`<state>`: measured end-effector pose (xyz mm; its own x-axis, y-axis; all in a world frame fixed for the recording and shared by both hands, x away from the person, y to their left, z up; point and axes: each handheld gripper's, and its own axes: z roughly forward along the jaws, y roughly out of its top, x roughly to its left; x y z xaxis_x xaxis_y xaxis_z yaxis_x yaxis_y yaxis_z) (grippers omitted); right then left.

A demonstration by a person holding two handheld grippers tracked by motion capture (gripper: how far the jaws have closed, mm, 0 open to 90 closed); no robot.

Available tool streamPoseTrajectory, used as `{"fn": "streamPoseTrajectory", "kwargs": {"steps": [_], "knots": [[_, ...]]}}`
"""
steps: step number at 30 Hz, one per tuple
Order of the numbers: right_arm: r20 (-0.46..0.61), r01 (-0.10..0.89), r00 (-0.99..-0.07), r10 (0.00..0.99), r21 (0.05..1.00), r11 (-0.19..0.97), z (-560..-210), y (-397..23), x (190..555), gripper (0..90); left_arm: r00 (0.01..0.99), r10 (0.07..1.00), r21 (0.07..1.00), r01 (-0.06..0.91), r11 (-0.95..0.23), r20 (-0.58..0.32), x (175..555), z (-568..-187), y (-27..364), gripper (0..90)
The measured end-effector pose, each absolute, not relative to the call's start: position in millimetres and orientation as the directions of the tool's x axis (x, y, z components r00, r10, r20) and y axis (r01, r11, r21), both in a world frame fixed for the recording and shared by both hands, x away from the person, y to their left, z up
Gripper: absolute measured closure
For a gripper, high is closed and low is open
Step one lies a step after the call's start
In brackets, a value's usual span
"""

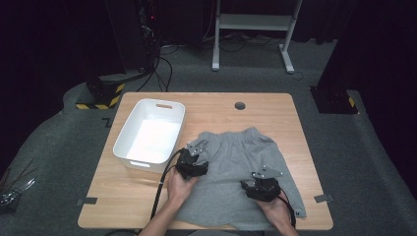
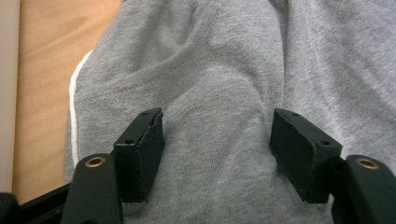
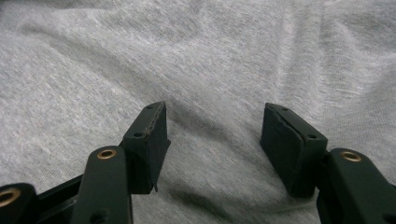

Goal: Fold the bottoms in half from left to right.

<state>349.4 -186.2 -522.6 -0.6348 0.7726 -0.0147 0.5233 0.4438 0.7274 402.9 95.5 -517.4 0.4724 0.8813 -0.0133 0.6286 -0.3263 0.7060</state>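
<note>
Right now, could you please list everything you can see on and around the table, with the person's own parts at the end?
Grey cotton shorts: one, grey, spread on the table's near right half.
White plastic tub: one, white, empty, on the table's left, beside the shorts.
Light wooden table: one, with a round grey cable hole near the far edge.
White desk frame: one, on the floor behind.
Grey tape tabs: two, at the near corners.
Left tool: one, black, open over the shorts' left edge.
Right tool: one, black, open over the shorts.
Hands: two, gripping the tools.
</note>
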Motion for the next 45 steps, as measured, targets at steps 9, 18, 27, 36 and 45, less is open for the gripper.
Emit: {"fn": "streamPoseTrajectory", "kwargs": {"steps": [9, 18, 27, 36, 45], "knots": [[-0.009, 0.517, -0.655, 0.755, 0.724, 0.457, -521.9, -186.2, 329.6, 40.8, 0.500, 0.866, 0.698, 0.627, -0.348, -0.018, 379.7, -512.1, 97.9, 34.7], [-0.016, 0.502, -0.619, 0.785, 0.761, 0.411, -507.5, -192.0, 357.9, 43.1, 0.457, 0.888, 0.730, 0.625, -0.277, -0.055, 427.8, -481.4, 92.6, 35.6], [-0.030, 0.527, -0.561, 0.827, 0.758, 0.384, -507.4, -211.6, 381.8, 43.4, 0.342, 0.939, 0.626, 0.737, -0.255, -0.020, 466.6, -504.0, 91.9, 34.4], [-0.045, 0.518, -0.513, 0.857, 0.780, 0.351, -497.6, -225.5, 411.4, 42.7, 0.320, 0.947, 0.601, 0.761, -0.245, -0.020, 471.3, -507.1, 91.2, 33.3], [-0.028, 0.570, -0.475, 0.880, 0.752, 0.332, -505.2, -225.5, 456.4, 42.2, 0.357, 0.934, 0.597, 0.754, -0.273, -0.023, 469.5, -504.4, 86.4, 49.3]]}}
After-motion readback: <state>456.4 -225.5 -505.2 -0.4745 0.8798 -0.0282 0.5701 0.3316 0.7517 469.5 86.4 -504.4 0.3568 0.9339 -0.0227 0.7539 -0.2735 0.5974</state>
